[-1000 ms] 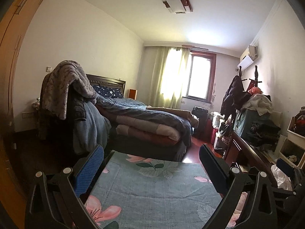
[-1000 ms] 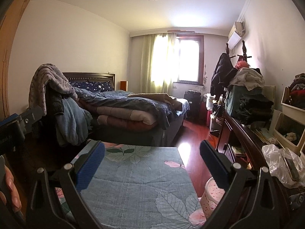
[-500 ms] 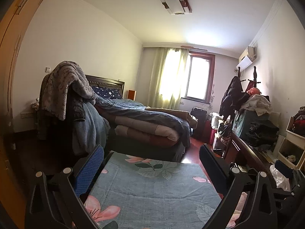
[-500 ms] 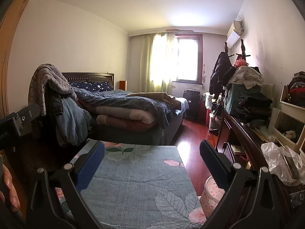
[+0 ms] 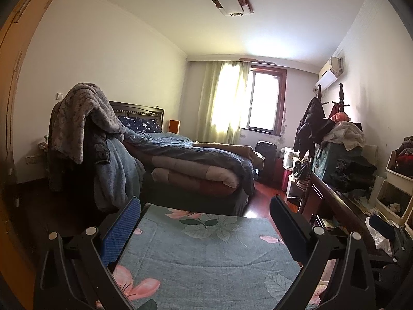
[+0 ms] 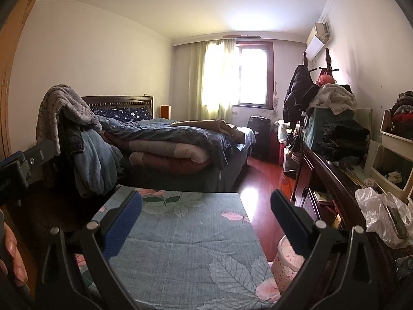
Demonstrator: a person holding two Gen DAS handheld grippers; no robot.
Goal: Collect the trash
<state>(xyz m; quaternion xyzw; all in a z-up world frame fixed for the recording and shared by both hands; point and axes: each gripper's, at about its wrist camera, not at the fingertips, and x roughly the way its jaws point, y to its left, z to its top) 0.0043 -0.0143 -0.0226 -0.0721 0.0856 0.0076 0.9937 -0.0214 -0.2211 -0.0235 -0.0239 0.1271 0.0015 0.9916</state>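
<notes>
- Two sets of jaws are mine, and both are spread wide with nothing in them: my left gripper and my right gripper.
- Right under them is a flat top with a blue flower cloth. I see no trash lying on it.
- Just to the right of that cloth, low down, is a small pink speckled bin. I think that is where the trash should go, but I am only guessing. I cannot see inside it.
- Next to it, on the dark worktop along the right wall, is a crumpled clear plastic bag. It looks like trash to me. It is near my right jaws but not touching them.
- A bit farther along that worktop are small white crumpled bits. They may be trash too, but they are too small to tell.
- Farther back is the bed with piled blankets, and then the window.
- So I think the job has hardly begun. Nothing is picked up yet. I would go for the plastic bag first.
</notes>
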